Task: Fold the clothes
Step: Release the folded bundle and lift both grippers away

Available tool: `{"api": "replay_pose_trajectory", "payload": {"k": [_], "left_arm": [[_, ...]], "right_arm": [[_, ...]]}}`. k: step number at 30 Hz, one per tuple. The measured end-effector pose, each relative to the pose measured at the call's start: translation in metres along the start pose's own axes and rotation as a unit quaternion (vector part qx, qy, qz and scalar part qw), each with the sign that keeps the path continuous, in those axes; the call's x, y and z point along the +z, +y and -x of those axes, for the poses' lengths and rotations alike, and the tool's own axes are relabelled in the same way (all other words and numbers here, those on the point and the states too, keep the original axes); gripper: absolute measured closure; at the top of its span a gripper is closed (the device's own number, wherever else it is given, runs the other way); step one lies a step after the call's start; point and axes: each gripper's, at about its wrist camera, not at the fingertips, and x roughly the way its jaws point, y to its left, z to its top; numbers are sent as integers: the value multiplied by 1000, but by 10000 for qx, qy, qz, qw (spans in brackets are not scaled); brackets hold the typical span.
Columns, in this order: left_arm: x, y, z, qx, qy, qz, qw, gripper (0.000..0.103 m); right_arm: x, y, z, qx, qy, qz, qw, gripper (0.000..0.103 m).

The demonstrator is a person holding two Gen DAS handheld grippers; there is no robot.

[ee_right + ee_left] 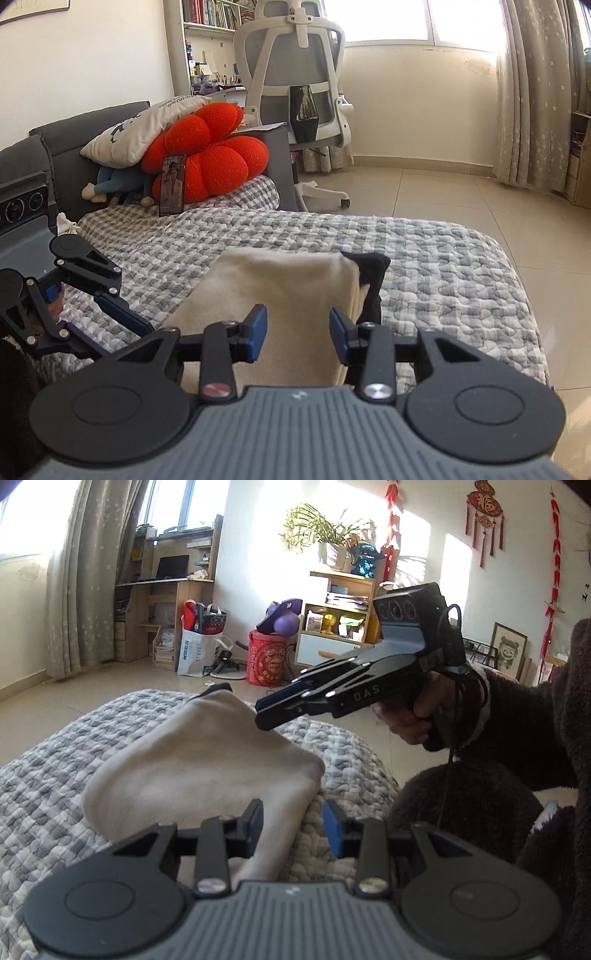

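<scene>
A folded beige garment lies flat on the grey checked quilt. A black part sticks out at its far corner. My left gripper is open over the garment's near edge, and its pads press on nothing. In the right wrist view the left gripper reaches in low from the left. My right gripper is open just above the garment's near end, with nothing pinched. From the left wrist view, the right gripper hangs over the garment's far right side, held by a hand.
A dark fleece sleeve fills the right side. On the sofa's far end sit a red cushion, a white pillow and an upright phone. Beyond stand an office chair, tiled floor and a red bucket.
</scene>
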Motion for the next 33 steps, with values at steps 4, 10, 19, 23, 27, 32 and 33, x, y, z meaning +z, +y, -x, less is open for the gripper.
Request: {"api": "replay_pose_trajectory", "payload": {"k": [4,10,19,23,27,32,33], "left_arm": [[5,15,-12,148,-238,342,9990,65],[-10,19,-38,153,316,458,9983,65],[-13,-9,-17,-239,991,280,9944,52],[0,-13,-2,-227,1003,428,9938,37],[12,-16,3,65,1166,701,9907,22],[19,-2,-1,800,1355,1513,9759,21],[19,2,-1,881,1357,1704,9720,21]], "right_arm": [[6,0,-19,69,-85,4,9999,62],[3,5,-35,102,241,240,9994,62],[-7,14,-18,-1,1371,534,9891,61],[1,9,-12,-34,1573,293,9871,54],[12,1,-4,-18,1664,-80,9860,38],[20,-9,-3,-80,1876,-573,9805,30],[20,-11,-4,-119,1924,-648,9791,30]]}}
